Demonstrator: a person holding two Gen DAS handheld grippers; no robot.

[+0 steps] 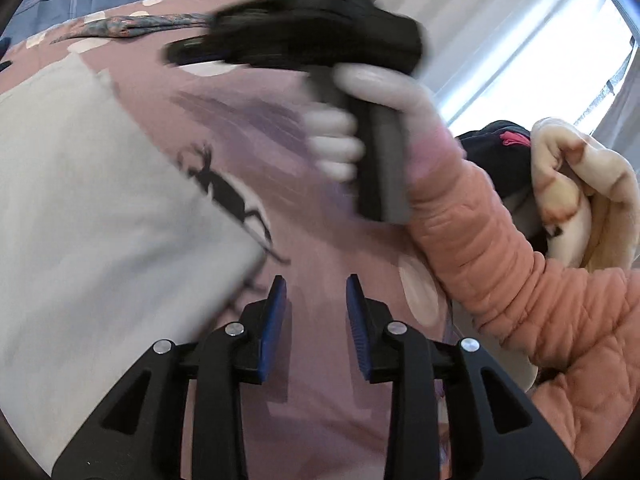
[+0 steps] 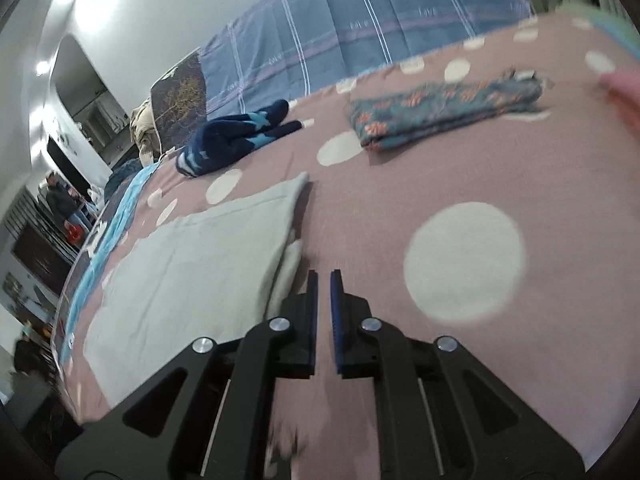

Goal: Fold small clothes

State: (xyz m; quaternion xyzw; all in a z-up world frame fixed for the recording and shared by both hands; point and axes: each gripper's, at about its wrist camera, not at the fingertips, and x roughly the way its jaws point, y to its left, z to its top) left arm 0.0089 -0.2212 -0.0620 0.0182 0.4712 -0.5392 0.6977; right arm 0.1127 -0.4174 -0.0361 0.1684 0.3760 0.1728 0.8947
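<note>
Your left gripper (image 1: 316, 300) hovers over the bed (image 1: 320, 208) with its jaws apart and empty. Your right gripper (image 2: 324, 292) shows a narrow gap, gripping nothing. The folded pale cloth (image 2: 192, 264) lies just left of it; a folded floral cloth (image 2: 440, 114) rests farther off.

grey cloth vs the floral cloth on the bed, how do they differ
The grey cloth is plain pale grey; the floral cloth is teal with orange flowers. The grey cloth lies in a broad, flat fold near the right tool; the floral cloth is folded into a narrower, thicker strip farther up the bedspread. The grey cloth covers more of the bed. Both are folded, lie apart, and neither is gripped.
</note>
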